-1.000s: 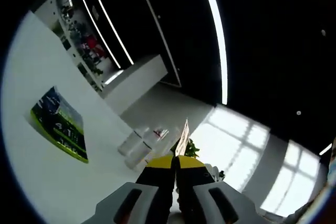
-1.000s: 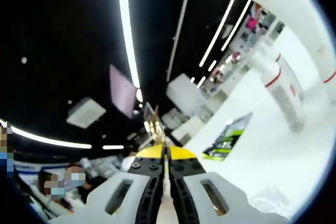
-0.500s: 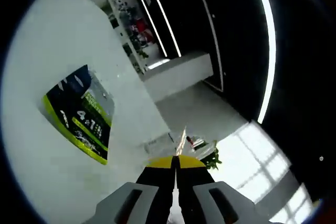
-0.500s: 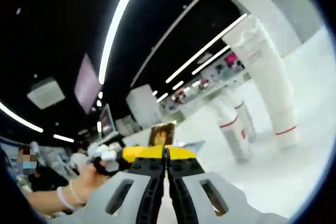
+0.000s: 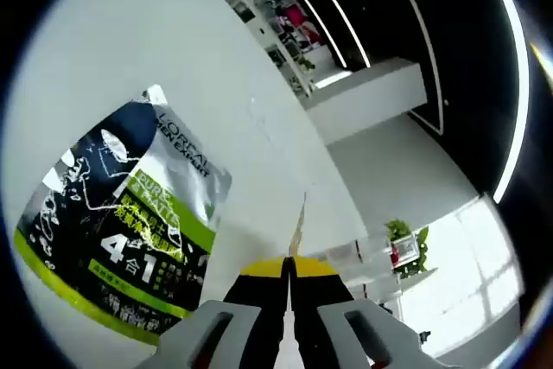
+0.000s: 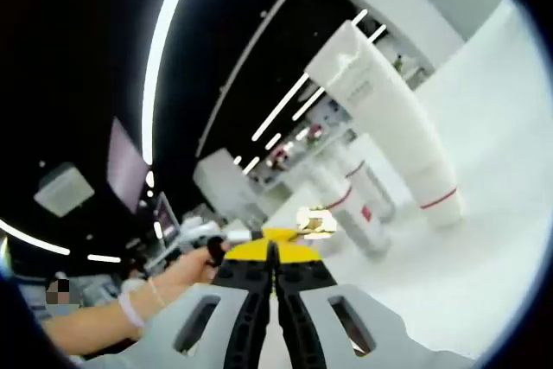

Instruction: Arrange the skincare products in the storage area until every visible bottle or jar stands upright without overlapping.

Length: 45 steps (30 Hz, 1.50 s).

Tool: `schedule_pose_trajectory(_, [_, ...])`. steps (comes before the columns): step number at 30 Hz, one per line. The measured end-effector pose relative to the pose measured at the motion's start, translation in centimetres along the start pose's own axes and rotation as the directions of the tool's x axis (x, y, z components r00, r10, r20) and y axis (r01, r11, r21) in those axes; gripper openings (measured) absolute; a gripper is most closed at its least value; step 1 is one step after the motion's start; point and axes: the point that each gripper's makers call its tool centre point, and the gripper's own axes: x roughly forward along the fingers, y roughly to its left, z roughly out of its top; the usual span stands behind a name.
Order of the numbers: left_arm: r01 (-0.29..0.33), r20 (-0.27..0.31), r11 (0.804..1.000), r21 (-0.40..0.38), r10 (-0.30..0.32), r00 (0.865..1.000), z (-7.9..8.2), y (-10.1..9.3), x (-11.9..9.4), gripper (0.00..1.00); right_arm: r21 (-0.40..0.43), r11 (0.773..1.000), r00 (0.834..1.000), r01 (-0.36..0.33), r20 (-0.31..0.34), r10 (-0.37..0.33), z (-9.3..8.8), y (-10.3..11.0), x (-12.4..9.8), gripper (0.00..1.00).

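Tubes unreadable, sachet marked L'Oréal, "4合1"

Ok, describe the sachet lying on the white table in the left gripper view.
The sachet is a flat foil-looking pouch, dark blue and silver with a lime-green band and lower edge. It carries white lettering and a large "4" and "1". It lies flat on the white table, nothing resting on it, just left of the left gripper, whose fingers are closed.
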Motion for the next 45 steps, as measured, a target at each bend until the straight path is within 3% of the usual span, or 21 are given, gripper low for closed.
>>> schedule_pose_trajectory(2, [-0.024,-0.019,1.000,-0.007,0.023,1.000,1.2,0.3,1.1,0.00,-0.008,1.000,1.000,0.006,-0.010,-0.006,-0.3,-0.1,0.2,0.00])
schedule_pose_trajectory(6, [-0.038,-0.048,0.999,-0.019,0.037,0.998,1.1,0.9,1.7,0.00,-0.007,1.000,0.999,0.020,-0.035,-0.020,-0.8,-0.6,0.7,0.00])
schedule_pose_trajectory(9, [-0.057,-0.060,0.998,-0.013,0.056,0.997,0.7,1.3,1.8,0.00,-0.023,0.999,0.998,0.026,-0.054,-0.027,-1.4,-0.4,0.6,0.00])
schedule_pose_trajectory(11, [-0.058,-0.126,0.998,-0.005,0.057,0.990,-0.6,1.4,1.9,0.00,-0.045,0.999,0.997,0.031,-0.070,-0.034,-2.0,-0.2,0.5,0.00])
schedule_pose_trajectory(15, [-0.066,-0.123,0.998,0.020,0.068,0.990,-1.1,1.7,2.2,0.01,-0.066,0.997,0.995,0.028,-0.095,-0.035,-2.8,0.0,0.4,0.00])
schedule_pose_trajectory(22, [-0.078,-0.097,0.996,0.046,0.082,0.992,-0.3,2.1,1.7,0.01,-0.096,0.994,0.988,0.043,-0.141,-0.056,-4.1,-0.2,0.9,0.00])
schedule_pose_trajectory(26, [-0.094,-0.070,0.994,0.058,0.098,0.993,0.2,2.5,1.5,0.02,-0.095,0.995,0.987,0.042,-0.149,-0.056,-4.3,-0.4,1.0,0.00])
schedule_pose_trajectory(29, [-0.094,-0.096,0.994,0.058,0.099,0.990,-0.2,2.7,1.3,0.02,-0.095,0.995,0.988,0.044,-0.146,-0.058,-4.1,-0.5,1.0,0.00])
schedule_pose_trajectory(34, [-0.094,-0.073,0.991,0.090,0.101,0.992,0.3,2.3,0.8,0.03,-0.088,0.995,0.989,0.049,-0.137,-0.061,-3.9,-0.6,1.0,0.00])
schedule_pose_trajectory(38, [-0.044,-0.035,0.985,0.164,0.051,0.998,1.1,0.9,0.1,0.03,-0.145,0.988,0.986,0.060,-0.147,-0.082,-4.0,-0.7,0.9,0.00])
schedule_pose_trajectory(41, [0.031,0.013,0.961,0.276,-0.036,0.999,1.9,-1.2,-0.9,0.06,-0.222,0.974,0.988,0.047,-0.131,-0.077,-4.0,-0.8,1.2,0.00])
schedule_pose_trajectory(43, [0.083,0.085,0.930,0.359,-0.121,0.989,2.9,-2.9,-2.3,0.06,-0.215,0.976,0.987,0.035,-0.144,-0.067,-4.4,-0.7,1.3,0.00])
schedule_pose_trajectory(45, [0.105,0.135,0.915,0.390,-0.170,0.976,3.0,-3.3,-2.3,0.06,-0.219,0.976,0.990,0.005,-0.133,-0.035,-4.5,-0.3,1.6,0.07])
